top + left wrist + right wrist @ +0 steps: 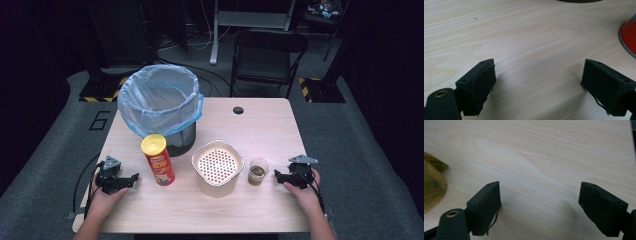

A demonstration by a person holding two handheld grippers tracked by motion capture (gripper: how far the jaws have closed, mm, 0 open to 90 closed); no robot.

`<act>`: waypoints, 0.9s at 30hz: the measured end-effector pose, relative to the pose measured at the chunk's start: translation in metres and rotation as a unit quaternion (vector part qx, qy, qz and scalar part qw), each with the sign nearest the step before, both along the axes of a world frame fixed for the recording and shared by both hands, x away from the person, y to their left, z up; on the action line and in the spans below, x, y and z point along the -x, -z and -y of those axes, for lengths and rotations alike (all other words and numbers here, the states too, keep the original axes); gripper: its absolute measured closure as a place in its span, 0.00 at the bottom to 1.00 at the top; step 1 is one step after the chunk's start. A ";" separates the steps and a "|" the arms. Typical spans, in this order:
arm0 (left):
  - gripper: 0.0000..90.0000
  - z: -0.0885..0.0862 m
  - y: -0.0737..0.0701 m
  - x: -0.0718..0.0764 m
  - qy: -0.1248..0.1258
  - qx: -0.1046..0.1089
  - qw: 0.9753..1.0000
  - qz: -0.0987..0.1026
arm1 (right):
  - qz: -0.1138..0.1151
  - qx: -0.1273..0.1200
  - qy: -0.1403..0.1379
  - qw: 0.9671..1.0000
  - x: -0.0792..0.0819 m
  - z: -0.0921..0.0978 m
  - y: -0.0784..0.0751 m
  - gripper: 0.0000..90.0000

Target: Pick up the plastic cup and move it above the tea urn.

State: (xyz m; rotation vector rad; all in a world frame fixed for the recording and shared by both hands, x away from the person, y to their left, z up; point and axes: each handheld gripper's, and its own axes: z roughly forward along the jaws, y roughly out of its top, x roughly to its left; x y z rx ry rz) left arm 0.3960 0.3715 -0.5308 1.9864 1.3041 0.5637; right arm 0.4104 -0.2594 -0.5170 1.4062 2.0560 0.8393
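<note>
I saw the table (260, 131) with the bin (161, 100) at the back, the can (158, 160) beside my left gripper (134, 176), the cup (257, 171) beside my right gripper (276, 174), both spread wide and empty, so I judged slow, level reaches best.

Setting: a lab or recording studio, dim around a lit work area.
Floor: grey carpet (45, 165) with yellow-black hazard tape (100, 98) and a painted numeral (99, 120).
Furniture: light wooden table (260, 130), black folding chair (266, 55), grey metal stand (250, 22), loose cables (197, 45).
</note>
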 end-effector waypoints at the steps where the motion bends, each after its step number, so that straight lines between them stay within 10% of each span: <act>1: 0.13 0.000 0.000 0.000 0.000 0.000 1.000 0.000 | 0.000 0.000 0.000 1.000 0.000 0.000 0.000 0.21; 9: 0.13 0.000 0.000 0.000 -0.001 0.000 1.000 -0.001 | 0.000 -0.024 -0.020 1.000 0.008 0.002 -0.028 0.49; 27: 0.13 0.000 0.000 0.000 -0.004 -0.002 1.000 0.002 | 0.018 -0.046 -0.079 0.996 0.022 -0.024 -0.080 0.54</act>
